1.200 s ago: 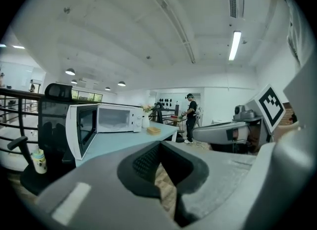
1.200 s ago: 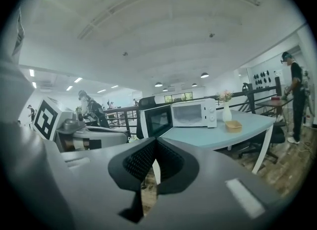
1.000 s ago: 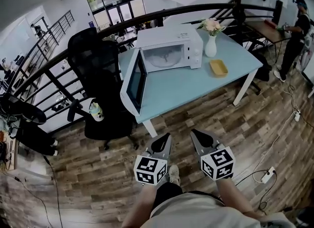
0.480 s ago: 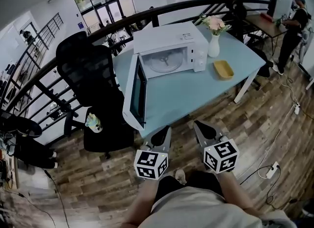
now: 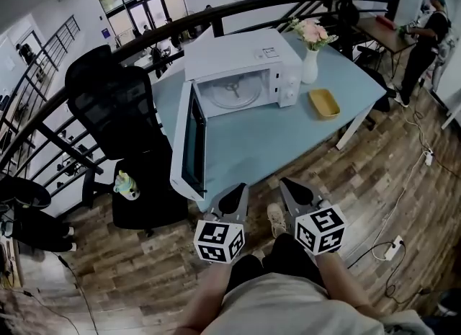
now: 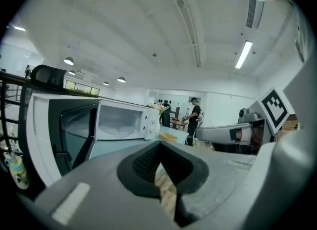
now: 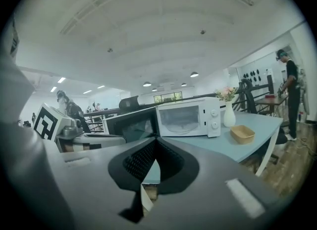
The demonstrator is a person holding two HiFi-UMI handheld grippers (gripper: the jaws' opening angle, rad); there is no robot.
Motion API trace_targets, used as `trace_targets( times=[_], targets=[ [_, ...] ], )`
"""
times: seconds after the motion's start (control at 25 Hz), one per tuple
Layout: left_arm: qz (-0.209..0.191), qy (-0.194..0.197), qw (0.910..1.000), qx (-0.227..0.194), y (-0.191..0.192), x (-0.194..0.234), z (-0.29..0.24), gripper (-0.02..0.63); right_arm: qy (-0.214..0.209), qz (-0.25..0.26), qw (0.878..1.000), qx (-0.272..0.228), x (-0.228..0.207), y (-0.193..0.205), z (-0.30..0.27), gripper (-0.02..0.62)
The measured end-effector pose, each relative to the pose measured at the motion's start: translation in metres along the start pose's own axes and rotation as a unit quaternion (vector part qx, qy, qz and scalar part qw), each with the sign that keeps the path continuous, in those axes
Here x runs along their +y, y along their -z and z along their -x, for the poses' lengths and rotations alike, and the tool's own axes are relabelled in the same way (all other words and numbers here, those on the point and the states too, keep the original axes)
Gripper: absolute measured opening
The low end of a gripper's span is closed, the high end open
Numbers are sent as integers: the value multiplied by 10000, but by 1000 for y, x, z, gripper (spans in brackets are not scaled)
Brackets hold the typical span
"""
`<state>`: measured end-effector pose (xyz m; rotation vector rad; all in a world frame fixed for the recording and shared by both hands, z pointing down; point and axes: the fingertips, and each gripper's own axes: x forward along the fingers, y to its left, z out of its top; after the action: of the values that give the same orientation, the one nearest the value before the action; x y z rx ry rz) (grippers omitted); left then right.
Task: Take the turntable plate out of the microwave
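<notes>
A white microwave [image 5: 245, 56] stands on a light blue table [image 5: 266, 143], its door [image 5: 189, 143] swung wide open toward me. The glass turntable plate [image 5: 232, 93] lies inside the cavity; it also shows in the left gripper view [image 6: 119, 132] and the right gripper view [image 7: 184, 124]. My left gripper [image 5: 238, 191] and right gripper [image 5: 287, 184] hover side by side just short of the table's near edge, well away from the microwave. Both have their jaws together at the tips with nothing between them, as seen on the left gripper [image 6: 159, 145] and the right gripper [image 7: 156, 141].
A black office chair [image 5: 115, 110] stands left of the open door. A vase of flowers [image 5: 310, 63] and a yellow tray [image 5: 323, 102] sit right of the microwave. A railing runs behind the table, a person [image 5: 425, 31] stands far right, and a power strip [image 5: 395, 243] lies on the wood floor.
Both grippers and the view have moved closer to the table; the microwave and its open door now appear larger and nearer. The jaws look unchanged.
</notes>
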<state>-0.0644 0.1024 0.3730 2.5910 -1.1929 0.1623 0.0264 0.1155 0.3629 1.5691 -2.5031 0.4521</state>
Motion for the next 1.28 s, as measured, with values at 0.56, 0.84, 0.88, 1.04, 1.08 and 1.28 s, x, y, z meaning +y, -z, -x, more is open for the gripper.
trace_targets(
  times=[0.56, 0.84, 0.88, 1.04, 1.08, 1.28],
  targets=[
    [239, -417, 9986, 196, -8, 58, -94, 3, -282, 113, 9989, 356, -86, -18, -103, 21],
    [307, -861, 9958, -26, -41, 98, -148, 3, -569, 307, 9974, 311, -131, -56, -165, 21],
    [317, -915, 9953, -25, -42, 102, -155, 3, -621, 306, 9970, 332, -135, -57, -171, 23],
    [372, -1154, 9926, -39, -46, 116, -178, 3, -894, 352, 9941, 502, -147, -55, -195, 21],
    [389, -1212, 9919, -39, -46, 119, -183, 3, -969, 368, 9932, 540, -149, -55, -200, 21],
    [557, -1420, 9883, -58, -45, 127, -200, 3, -1229, 412, 9891, 701, -156, -50, -216, 21]
  ],
)
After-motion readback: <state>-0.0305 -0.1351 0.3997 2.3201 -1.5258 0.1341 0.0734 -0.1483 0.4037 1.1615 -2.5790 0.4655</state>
